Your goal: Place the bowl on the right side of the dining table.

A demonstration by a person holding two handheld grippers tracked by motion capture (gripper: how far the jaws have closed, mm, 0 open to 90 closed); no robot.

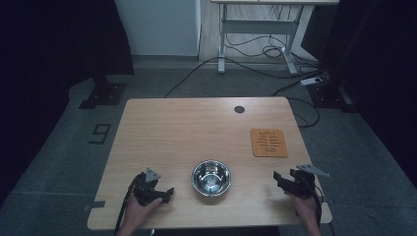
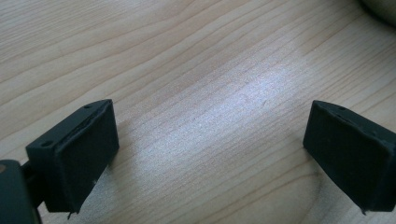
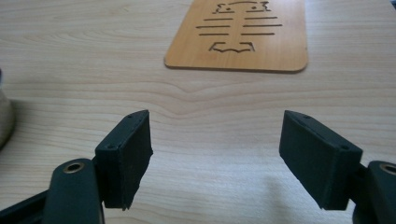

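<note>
While both hands rest low on the table (image 1: 162, 123), my left gripper (image 1: 166, 193) spread wide, my right gripper (image 1: 279, 179) spread too, steel bowl (image 1: 211, 177) between them, nothing pinched.

1. Bowl (image 1: 211, 177): polished metal, we see mirror glare inside.
2. Table (image 1: 177, 128) under bowl: pale wood, visible grain, satin sheen.
3. Board (image 1: 269, 142) right of bowl: orange-brown wood, smooth, matt.
4. Right gripper (image 3: 215, 156) pads: black, matt, rubbery.

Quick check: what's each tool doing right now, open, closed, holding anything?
Left tool: open, nothing between its jaws, bare table below.
Right tool: open, holding nothing.
</note>
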